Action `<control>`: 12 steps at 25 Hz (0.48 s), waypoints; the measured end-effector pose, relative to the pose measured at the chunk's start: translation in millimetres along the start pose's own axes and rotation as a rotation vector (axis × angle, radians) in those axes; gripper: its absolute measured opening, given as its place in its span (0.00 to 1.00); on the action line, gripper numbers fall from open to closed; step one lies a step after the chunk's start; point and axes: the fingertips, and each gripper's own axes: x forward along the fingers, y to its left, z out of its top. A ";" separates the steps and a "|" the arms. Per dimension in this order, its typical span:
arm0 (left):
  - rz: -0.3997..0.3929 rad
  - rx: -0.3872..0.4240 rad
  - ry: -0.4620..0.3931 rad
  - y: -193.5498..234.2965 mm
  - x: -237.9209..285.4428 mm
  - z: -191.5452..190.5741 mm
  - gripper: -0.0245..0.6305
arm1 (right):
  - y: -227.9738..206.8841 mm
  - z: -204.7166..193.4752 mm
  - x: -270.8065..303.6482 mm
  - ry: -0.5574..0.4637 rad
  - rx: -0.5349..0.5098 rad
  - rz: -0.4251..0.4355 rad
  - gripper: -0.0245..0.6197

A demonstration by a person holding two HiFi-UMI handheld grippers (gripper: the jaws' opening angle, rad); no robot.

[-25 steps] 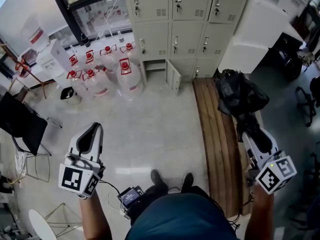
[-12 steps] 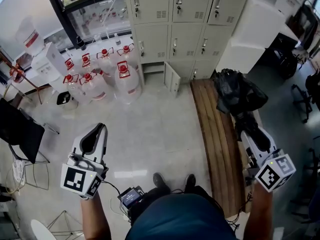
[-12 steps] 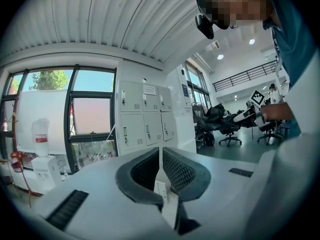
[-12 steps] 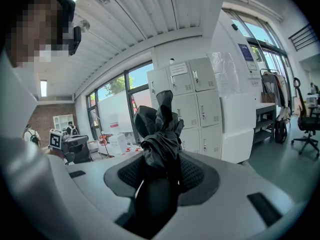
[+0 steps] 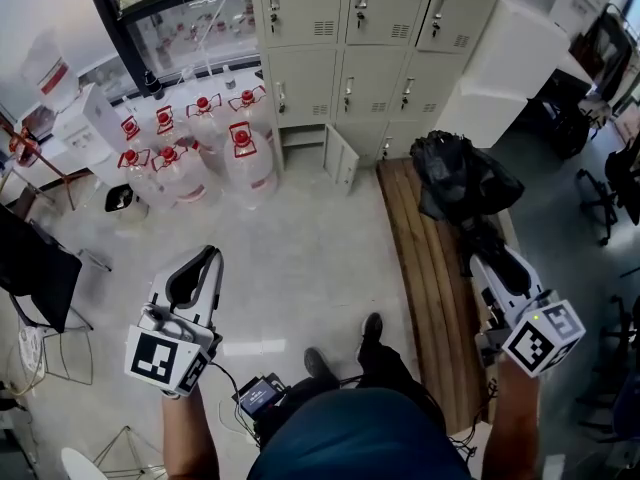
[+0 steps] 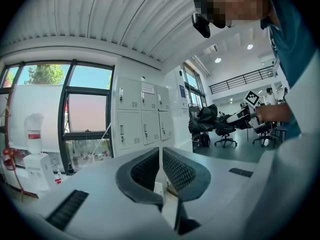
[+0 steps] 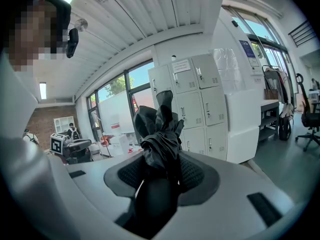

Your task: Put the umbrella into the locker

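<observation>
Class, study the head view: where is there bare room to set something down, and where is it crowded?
Free: the floor between the water jugs and the wooden bench, up to the open locker; also the bench's near planks. Crowded: the jugs' corner at left, and the bench's far end, hidden behind the held umbrella.

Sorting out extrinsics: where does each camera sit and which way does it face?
Head view: on the head, steeply down at floor, lockers, bench; shows forearms, left gripper, right gripper, feet.
Left gripper view: on that gripper, along shut empty jaws toward lockers; torso at right.
Right gripper view: along jaws clamped on the umbrella, toward lockers; head upper left.
Shared: lockers in all three.
</observation>
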 end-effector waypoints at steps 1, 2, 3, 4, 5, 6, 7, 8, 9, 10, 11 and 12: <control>0.003 0.002 0.002 3.3 3.9 0.0 0.10 | -2.0 2.2 7.2 0.002 -0.001 0.002 0.34; 0.010 0.006 0.006 6.5 6.5 0.1 0.10 | -3.7 3.1 13.3 0.005 0.004 0.009 0.34; 0.017 0.009 0.010 9.1 8.3 0.7 0.10 | -5.3 2.5 18.6 0.007 0.015 0.021 0.34; 0.025 0.011 0.012 10.5 9.2 1.6 0.10 | -6.9 0.7 22.9 0.009 0.029 0.036 0.34; 0.033 0.012 0.013 10.6 9.2 2.4 0.10 | -8.3 -0.8 26.1 0.009 0.039 0.051 0.34; 0.042 0.011 0.014 10.0 8.8 3.1 0.10 | -9.8 -1.4 29.1 0.009 0.044 0.063 0.34; 0.050 0.011 0.015 8.9 8.8 3.7 0.10 | -11.6 -0.9 32.6 0.007 0.044 0.074 0.34; 0.055 0.013 0.015 7.3 10.0 4.1 0.10 | -14.0 -0.1 36.8 0.004 0.042 0.084 0.34; 0.059 0.016 0.014 5.0 12.3 4.1 0.10 | -17.2 0.3 41.2 0.000 0.040 0.093 0.34; 0.062 0.020 0.013 2.0 15.6 3.9 0.10 | -21.2 -0.3 45.4 -0.004 0.041 0.101 0.34; 0.067 0.022 0.016 -0.3 19.6 2.6 0.10 | -25.9 -1.0 50.1 -0.006 0.043 0.107 0.34; 0.075 0.022 0.023 -0.3 24.0 0.5 0.10 | -30.9 -0.2 56.0 -0.005 0.044 0.112 0.34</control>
